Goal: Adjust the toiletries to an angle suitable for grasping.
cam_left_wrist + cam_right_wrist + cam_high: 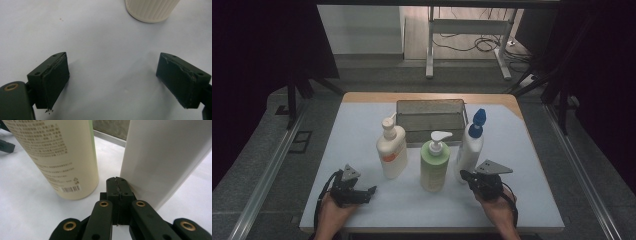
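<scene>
- Right gripper [467,176] pinched closed on nothing — nosing the white bottle [470,147] at the table's [522,200] front right
- Left gripper [368,192] gaping, idle
- Tall, smooth plastic, probably tippy — grab mid-body

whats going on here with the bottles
A person holds a gripper in each hand at a table with three bottles in front of a metal basket. The right gripper, jaws shut, noses against the white blue-capped bottle beside the green pump bottle. The left gripper hangs open short of the cream pump bottle.
</scene>
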The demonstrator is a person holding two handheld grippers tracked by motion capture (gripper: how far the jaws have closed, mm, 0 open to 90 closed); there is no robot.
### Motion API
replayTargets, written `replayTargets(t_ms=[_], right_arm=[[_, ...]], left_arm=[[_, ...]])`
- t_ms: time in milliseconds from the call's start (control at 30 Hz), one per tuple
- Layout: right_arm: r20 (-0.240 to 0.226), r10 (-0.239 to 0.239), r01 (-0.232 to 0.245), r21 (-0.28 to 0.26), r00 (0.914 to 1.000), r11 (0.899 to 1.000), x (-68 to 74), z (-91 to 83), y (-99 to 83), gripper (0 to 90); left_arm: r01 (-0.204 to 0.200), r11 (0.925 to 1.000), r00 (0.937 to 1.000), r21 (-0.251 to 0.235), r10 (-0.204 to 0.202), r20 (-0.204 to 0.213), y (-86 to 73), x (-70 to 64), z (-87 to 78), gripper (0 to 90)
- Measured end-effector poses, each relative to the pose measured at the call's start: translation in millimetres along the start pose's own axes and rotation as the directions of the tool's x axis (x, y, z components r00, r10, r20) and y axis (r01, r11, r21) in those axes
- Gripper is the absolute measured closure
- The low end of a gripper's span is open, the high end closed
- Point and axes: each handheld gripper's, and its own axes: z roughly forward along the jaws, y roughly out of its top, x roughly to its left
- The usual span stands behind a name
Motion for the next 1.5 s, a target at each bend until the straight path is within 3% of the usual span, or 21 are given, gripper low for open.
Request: replayTargets(t_ms=[767,1133,1267,1500], right_arm=[[0.058,0.011,-0.012,0.018,0.9983,1.000,-24.1,-19.0,-10.9,89.4],[0.019,0.002,-0.003,0.046,0.9998,0.999,-17.7,-2.8,-14.9,89.3],[0.028,-0.013,0.011,0.065,0.9995,0.998,-15.5,7.7,-16.3,89.3],[0.036,-0.021,0.018,0.079,0.9991,0.997,-17.7,7.0,-18.7,89.3]], left_arm=[[0.000,1.0000,1.0000,0.000,0.000,0.000,0.0,0.1,0.0,10.8],[0.000,1.0000,1.0000,0.001,0.000,0.000,0.0,0.1,0.0,10.8],[0.000,1.0000,1.0000,0.000,0.000,0.000,0.0,0.1,0.0,10.8],[0.000,1.0000,1.0000,0.000,0.000,0.000,-0.1,0.1,0.0,10.8]])
